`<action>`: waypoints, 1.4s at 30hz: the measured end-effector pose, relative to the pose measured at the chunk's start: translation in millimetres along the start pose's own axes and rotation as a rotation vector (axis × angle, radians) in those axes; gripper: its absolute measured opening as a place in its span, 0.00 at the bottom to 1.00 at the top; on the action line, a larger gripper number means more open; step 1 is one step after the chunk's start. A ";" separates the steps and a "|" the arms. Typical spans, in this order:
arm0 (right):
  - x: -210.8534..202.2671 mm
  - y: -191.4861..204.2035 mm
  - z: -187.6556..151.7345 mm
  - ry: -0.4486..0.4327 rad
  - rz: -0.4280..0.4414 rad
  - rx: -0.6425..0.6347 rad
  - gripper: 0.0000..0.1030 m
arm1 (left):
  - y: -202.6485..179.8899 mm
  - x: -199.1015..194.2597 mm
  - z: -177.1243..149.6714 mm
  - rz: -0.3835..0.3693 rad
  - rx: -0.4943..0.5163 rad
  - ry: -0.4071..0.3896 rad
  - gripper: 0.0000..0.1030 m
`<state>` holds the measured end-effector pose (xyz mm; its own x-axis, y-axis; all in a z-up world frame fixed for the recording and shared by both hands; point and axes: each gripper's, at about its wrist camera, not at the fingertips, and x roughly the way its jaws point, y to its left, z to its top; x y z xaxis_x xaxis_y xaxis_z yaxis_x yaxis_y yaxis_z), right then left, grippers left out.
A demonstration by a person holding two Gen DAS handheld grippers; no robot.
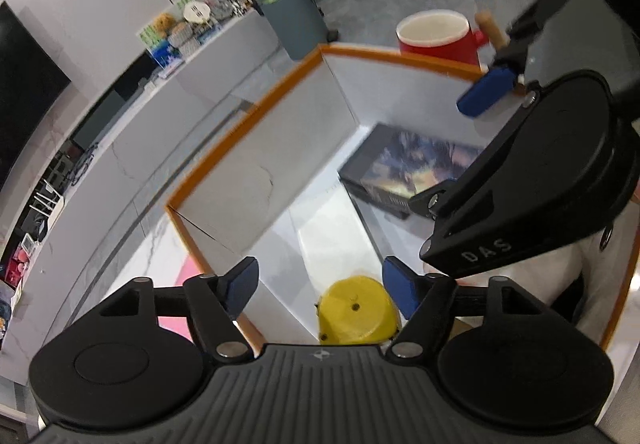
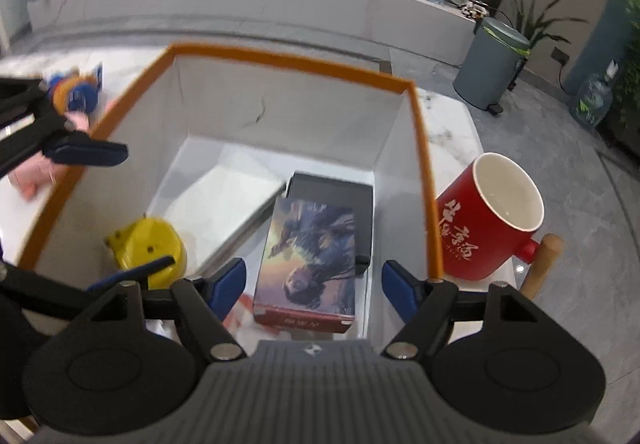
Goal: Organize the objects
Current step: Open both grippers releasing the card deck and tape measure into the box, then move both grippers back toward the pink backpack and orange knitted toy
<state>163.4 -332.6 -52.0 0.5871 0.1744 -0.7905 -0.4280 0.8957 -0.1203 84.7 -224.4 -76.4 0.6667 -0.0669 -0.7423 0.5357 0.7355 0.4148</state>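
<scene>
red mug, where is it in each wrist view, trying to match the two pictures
Left wrist view: the red mug sits top right, behind the far wall of the orange-rimmed box, outside it.
Right wrist view: the red mug sits at right of centre, outside the box's right wall, with its wooden handle pointing right.
Shared landmark: the picture-covered box lying inside the orange-rimmed box.
</scene>
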 end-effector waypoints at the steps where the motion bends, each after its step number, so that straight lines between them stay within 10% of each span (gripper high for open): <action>1: -3.1 -2.9 1.0 -0.008 0.016 0.024 0.74 | 2.8 -2.4 0.6 0.001 -0.010 -0.009 0.82; 42: -66.4 146.3 48.1 -0.151 0.036 -0.229 0.74 | 136.6 -61.8 -104.4 0.045 -0.148 -0.180 0.86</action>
<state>94.9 -193.5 11.8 0.6573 0.2786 -0.7003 -0.5844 0.7750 -0.2403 62.6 -49.4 -28.8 0.7769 -0.1413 -0.6136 0.4306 0.8303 0.3539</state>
